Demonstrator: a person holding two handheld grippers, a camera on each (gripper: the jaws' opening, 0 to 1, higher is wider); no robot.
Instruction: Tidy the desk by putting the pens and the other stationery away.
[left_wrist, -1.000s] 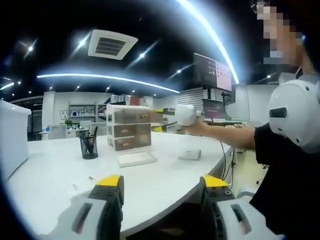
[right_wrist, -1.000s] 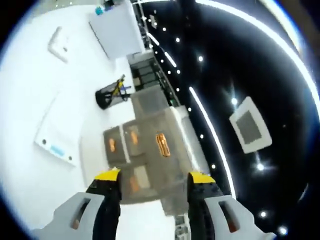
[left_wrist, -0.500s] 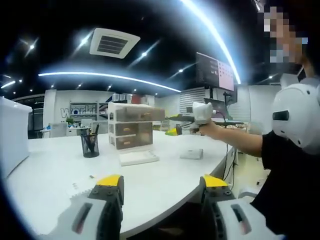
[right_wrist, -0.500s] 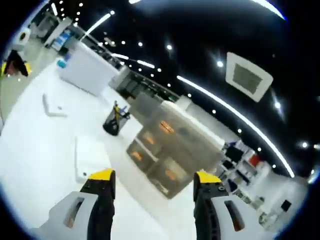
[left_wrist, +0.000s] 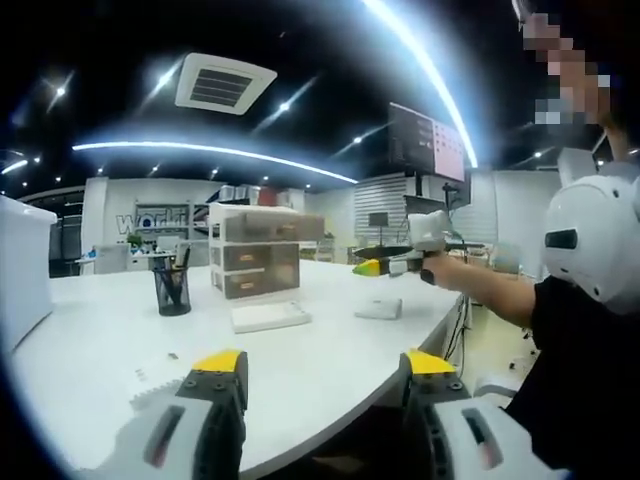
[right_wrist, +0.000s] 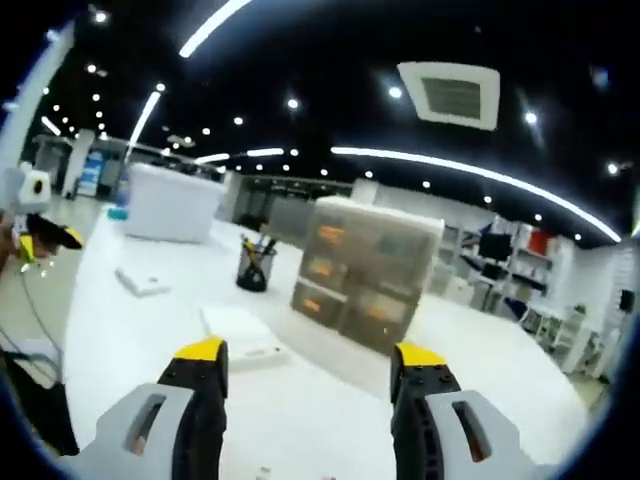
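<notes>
In the left gripper view the left gripper (left_wrist: 322, 372) hangs over the near edge of the white desk (left_wrist: 100, 340), its yellow-tipped jaws spread wide with nothing between them. Farther back on the desk stands a black mesh pen cup (left_wrist: 172, 291) with pens sticking out — too small to count. Just beside it to the right is a translucent drawer unit (left_wrist: 258, 254) of three stacked drawers, and a flat white notebook (left_wrist: 270, 316) lies in front of that. A small white pad-like item (left_wrist: 380, 309) rests near the desk's right edge; what it is cannot be made out. A few tiny dark and white bits (left_wrist: 150, 372) lie near the left jaw, too blurred to name. At the left edge a white box (left_wrist: 22, 265) is cut off.

The right gripper (left_wrist: 378, 265) comes in from the right, held in the person's hand (left_wrist: 445, 268) above the desk; from here its opening cannot be judged.

In the right gripper view its own jaws stand wide apart and empty — the pen cup (right_wrist: 256, 268), drawer unit (right_wrist: 370, 274) and notebook (right_wrist: 243, 334) sit beyond them, blurred.
</notes>
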